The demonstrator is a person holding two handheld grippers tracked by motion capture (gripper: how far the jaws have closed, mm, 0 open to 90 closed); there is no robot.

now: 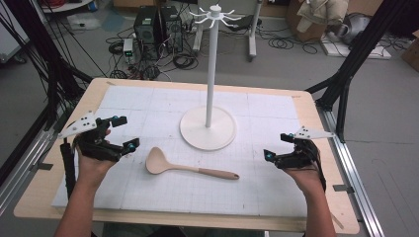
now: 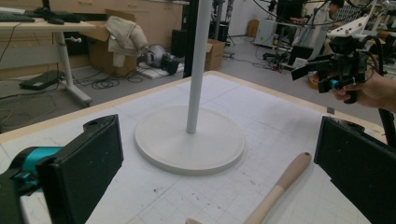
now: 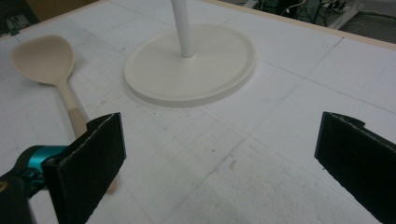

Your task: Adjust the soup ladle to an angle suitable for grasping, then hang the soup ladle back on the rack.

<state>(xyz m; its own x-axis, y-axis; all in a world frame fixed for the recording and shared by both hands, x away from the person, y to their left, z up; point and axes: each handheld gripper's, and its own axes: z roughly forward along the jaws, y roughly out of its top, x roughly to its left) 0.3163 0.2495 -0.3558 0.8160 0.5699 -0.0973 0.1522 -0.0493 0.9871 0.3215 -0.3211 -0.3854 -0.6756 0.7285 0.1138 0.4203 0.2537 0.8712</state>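
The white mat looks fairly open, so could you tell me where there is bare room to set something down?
Free: the far mat left of the stand's pole, the far right corner, and the near strip below the spoon. Crowded: the middle, where the stand's base and spoon lie close, flanked by the left gripper and right gripper.

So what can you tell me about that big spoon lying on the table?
The spoon looks like pale beige plastic or silicone, with a wide, rounded bowl and a long handle whose end part is a slightly darker, pinkish tone. A small hole shows at the handle's tip in the left gripper view. It lies flat on the white gridded mat, bowl toward the left gripper, just in front of the white stand's round base. It lies apart from the base, and neither gripper is touching it.
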